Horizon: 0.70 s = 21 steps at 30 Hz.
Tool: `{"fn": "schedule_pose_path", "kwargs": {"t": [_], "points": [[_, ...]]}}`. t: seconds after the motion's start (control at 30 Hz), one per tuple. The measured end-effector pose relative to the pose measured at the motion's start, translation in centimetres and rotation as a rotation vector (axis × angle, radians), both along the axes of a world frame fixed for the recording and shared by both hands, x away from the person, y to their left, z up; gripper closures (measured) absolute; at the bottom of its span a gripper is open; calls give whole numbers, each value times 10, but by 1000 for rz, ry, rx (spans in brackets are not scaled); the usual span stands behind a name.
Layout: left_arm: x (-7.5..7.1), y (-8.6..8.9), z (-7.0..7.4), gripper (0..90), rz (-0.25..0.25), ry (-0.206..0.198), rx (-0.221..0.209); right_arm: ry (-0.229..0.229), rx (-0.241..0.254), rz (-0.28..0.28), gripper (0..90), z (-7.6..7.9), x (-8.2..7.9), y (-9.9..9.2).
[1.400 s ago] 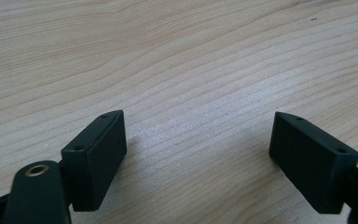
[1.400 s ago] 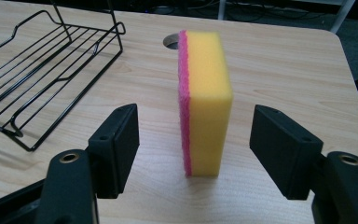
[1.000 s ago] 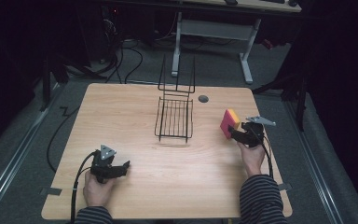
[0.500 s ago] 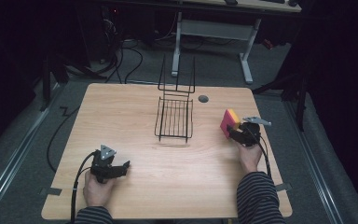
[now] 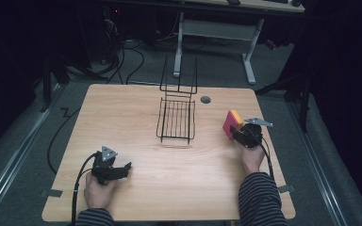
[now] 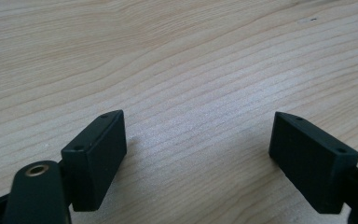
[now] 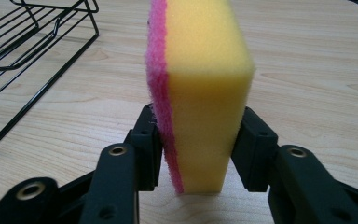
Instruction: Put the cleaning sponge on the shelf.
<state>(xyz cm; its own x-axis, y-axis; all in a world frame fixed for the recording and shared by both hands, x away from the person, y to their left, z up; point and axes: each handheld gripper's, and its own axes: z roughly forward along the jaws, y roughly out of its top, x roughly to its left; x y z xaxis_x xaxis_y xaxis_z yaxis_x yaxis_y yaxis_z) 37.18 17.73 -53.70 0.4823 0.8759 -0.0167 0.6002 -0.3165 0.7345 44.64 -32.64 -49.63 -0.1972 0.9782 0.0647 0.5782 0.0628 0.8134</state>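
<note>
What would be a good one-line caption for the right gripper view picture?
Right gripper clamps a yellow-and-pink sponge upright, wire rack beside it.

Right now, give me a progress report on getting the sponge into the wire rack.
Done: the right gripper is shut on the sponge, which stands on edge, pink side toward the rack.
In hand: the sponge sits to the right of the wire rack, apart from it.
Left: carrying it over and releasing it inside. The rack looks empty. The left gripper is open, over bare table.
</note>
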Motion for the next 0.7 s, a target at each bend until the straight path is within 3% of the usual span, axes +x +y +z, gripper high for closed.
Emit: {"fn": "schedule_pose_path", "kwargs": {"t": [0.43,0.7], "points": [[0,0,0,193,0,0,0,-11,-6,13,610,6,-5,0],[0,0,0,193,0,0,0,-37,-2,59,611,16,-14,5]]}}
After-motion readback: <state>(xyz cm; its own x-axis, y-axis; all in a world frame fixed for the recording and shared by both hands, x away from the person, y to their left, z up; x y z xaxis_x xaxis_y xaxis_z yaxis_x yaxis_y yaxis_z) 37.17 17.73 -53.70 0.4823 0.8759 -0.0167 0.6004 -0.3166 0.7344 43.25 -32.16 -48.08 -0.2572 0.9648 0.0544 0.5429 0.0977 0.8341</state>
